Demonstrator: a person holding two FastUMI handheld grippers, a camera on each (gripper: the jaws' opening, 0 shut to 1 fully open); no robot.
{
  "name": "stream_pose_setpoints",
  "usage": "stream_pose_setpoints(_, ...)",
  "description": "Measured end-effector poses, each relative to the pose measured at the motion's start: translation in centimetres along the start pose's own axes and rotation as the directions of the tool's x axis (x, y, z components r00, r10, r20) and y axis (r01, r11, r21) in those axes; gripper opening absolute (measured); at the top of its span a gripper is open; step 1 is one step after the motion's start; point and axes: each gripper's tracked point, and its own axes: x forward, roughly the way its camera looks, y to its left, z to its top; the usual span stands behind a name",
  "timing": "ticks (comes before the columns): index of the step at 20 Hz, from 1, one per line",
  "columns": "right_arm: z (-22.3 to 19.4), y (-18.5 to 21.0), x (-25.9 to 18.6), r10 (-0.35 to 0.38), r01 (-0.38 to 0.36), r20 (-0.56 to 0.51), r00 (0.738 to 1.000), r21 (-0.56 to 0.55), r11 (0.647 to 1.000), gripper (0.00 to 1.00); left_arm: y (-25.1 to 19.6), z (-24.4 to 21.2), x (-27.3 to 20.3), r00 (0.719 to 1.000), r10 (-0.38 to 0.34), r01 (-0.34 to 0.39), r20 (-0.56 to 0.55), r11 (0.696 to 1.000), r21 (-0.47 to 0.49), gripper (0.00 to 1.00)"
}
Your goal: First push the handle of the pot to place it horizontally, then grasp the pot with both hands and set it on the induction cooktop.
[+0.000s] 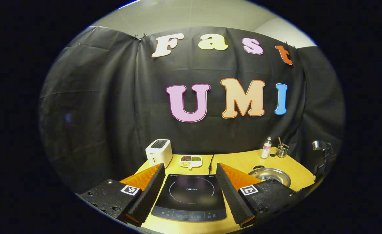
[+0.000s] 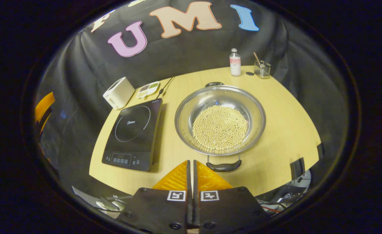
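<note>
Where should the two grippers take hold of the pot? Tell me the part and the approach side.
Grip the pot by its two black loop handles: the near handle from the table's front edge, the far handle from behind. They sit opposite each other and stick out past the rim, while the wide, beans-filled bowl gives jaws no purchase. Probably push them horizontal first.

So the table is a light wood top with a rounded edge. The black cooktop lies flat on the left side of it, and the steel pot sits just beside it on the right, full of pale beans. Along the back there's a white toaster, a small divided dish next to it, then well apart a bottle and a glass jar.
</note>
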Motion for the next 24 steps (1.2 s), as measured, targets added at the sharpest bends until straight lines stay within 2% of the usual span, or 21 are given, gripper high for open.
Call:
stream_pose_setpoints(1, -0.1, -0.4, 0.9, 0.002, -0.002, -0.029, 1.000, -0.007, 1.000, 0.03, 0.1, 0.0, 0.1, 1.000, 0.021, -0.021, -0.004, 1.000, -0.002, 0.96)
stream_pose_setpoints(3, -0.7, -0.9, 2.6, 0.009, -0.010, -0.087, 0.996, -0.015, 1.000, 0.00, 0.1, 0.1, 0.4, 0.998, 0.059, -0.059, -0.010, 0.998, -0.001, 0.92)
stream_pose_setpoints(4, -1.2, -1.1, 3.4, 0.020, -0.022, -0.124, 0.992, -0.011, 1.000, 0.03, 0.2, 0.1, 0.7, 0.997, 0.077, -0.077, -0.019, 0.997, 0.002, 0.95)
stream_pose_setpoints(6, -2.0, -1.1, 4.6, 0.045, -0.047, -0.192, 0.980, -0.004, 0.999, 0.00, 0.3, -0.1, 1.3, 0.993, 0.112, -0.112, -0.031, 0.994, 0.002, 0.92)
stream_pose_setpoints(8, -2.7, -1.2, 5.5, 0.063, -0.067, -0.253, 0.965, -0.007, 0.998, 0.03, 0.3, -0.3, 2.0, 0.988, 0.147, -0.147, -0.052, 0.989, -0.005, 0.96)
stream_pose_setpoints(9, -2.9, -1.1, 6.0, 0.077, -0.079, -0.276, 0.958, 0.003, 0.997, 0.03, 0.3, -0.6, 2.3, 0.984, 0.163, -0.164, -0.065, 0.986, -0.008, 0.92)
stream_pose_setpoints(10, -3.1, -1.1, 6.5, 0.088, -0.088, -0.297, 0.951, 0.015, 0.996, 0.03, 0.2, -0.7, 2.7, 0.982, 0.177, -0.178, -0.072, 0.984, -0.010, 0.96)
stream_pose_setpoints(11, -3.3, -1.3, 6.9, 0.089, -0.088, -0.315, 0.945, 0.018, 0.996, 0.03, 0.1, -0.6, 2.9, 0.979, 0.189, -0.191, -0.075, 0.982, -0.010, 0.93)
stream_pose_setpoints(14, -3.6, -1.5, 7.4, 0.101, -0.100, -0.349, 0.932, 0.022, 0.995, 0.03, -0.1, -0.3, 3.9, 0.972, 0.223, -0.223, -0.075, 0.975, 0.013, 0.93)
stream_pose_setpoints(16, -3.7, -2.2, 7.4, 0.087, -0.094, -0.359, 0.929, -0.002, 0.996, 0.03, -0.7, 0.1, 4.3, 0.971, 0.230, -0.228, -0.070, 0.973, 0.032, 0.96)
stream_pose_setpoints(19, -4.0, -3.9, 7.7, 0.049, -0.065, -0.377, 0.925, -0.029, 0.997, 0.02, -2.0, 0.3, 4.7, 0.972, 0.222, -0.221, -0.074, 0.975, 0.027, 0.96)
stream_pose_setpoints(20, -3.9, -4.6, 7.7, 0.038, -0.052, -0.376, 0.926, -0.028, 0.998, 0.00, -2.7, 0.3, 4.8, 0.975, 0.211, -0.210, -0.074, 0.977, 0.022, 0.95)
stream_pose_setpoints(22, -3.2, -6.4, 7.6, 0.018, -0.023, -0.369, 0.929, -0.009, 1.000, 0.03, -3.7, 0.2, 5.1, 0.977, 0.196, -0.195, -0.078, 0.981, 0.022, 0.94)
stream_pose_setpoints(24, -3.0, -8.3, 7.3, -0.004, 0.009, -0.371, 0.929, 0.012, 1.000, 0.00, -4.5, 0.3, 5.5, 0.980, 0.184, -0.183, -0.079, 0.983, 0.017, 0.96)
